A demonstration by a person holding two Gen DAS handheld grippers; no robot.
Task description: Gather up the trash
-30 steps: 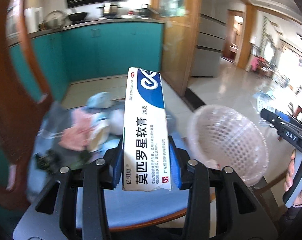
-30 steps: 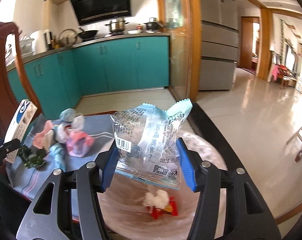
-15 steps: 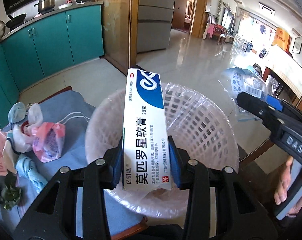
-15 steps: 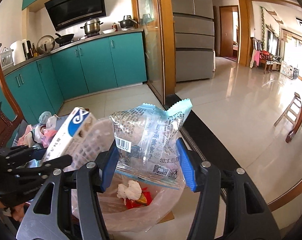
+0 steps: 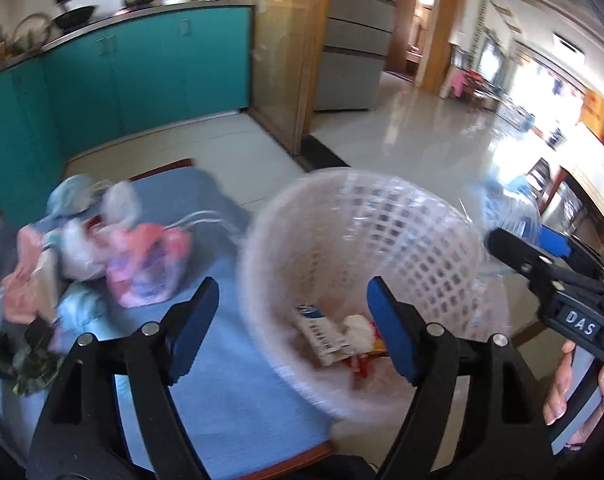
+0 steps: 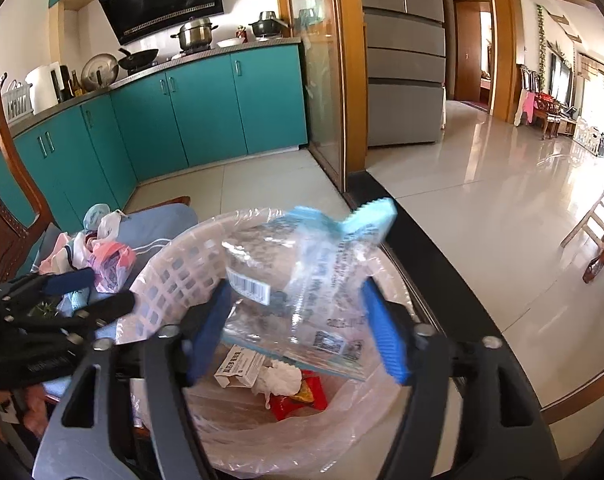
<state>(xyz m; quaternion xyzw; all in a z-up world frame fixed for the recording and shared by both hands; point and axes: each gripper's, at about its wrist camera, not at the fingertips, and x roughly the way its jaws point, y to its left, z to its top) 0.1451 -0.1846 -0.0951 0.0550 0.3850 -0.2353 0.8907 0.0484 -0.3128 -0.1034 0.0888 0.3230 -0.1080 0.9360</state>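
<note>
A white mesh waste basket (image 5: 401, 224) lined with a clear bag stands at the right edge of a blue-covered seat; it also shows in the right wrist view (image 6: 174, 264). My left gripper (image 5: 292, 326) is open and empty over the basket's near rim. The white and blue ointment box (image 5: 319, 330) lies inside the basket, also seen in the right wrist view (image 6: 238, 368), beside a white tissue (image 6: 278, 378) and a red wrapper (image 6: 302, 400). My right gripper (image 6: 298, 332) is open above the basket; the clear blue-edged snack bag (image 6: 302, 280) sits loose between its fingers, blurred.
A pile of trash lies on the blue seat cover (image 5: 230, 392): a pink plastic bag (image 5: 150, 268), pale blue and white pieces (image 5: 78, 200), green leaves (image 5: 18, 364). A wooden chair back (image 6: 6, 184) stands at the left. Teal cabinets (image 6: 206, 112) and tiled floor lie beyond.
My left gripper opened and the ointment box dropped into the basket. My right gripper opened and moved over the basket; the snack bag has come loose from its pads.
</note>
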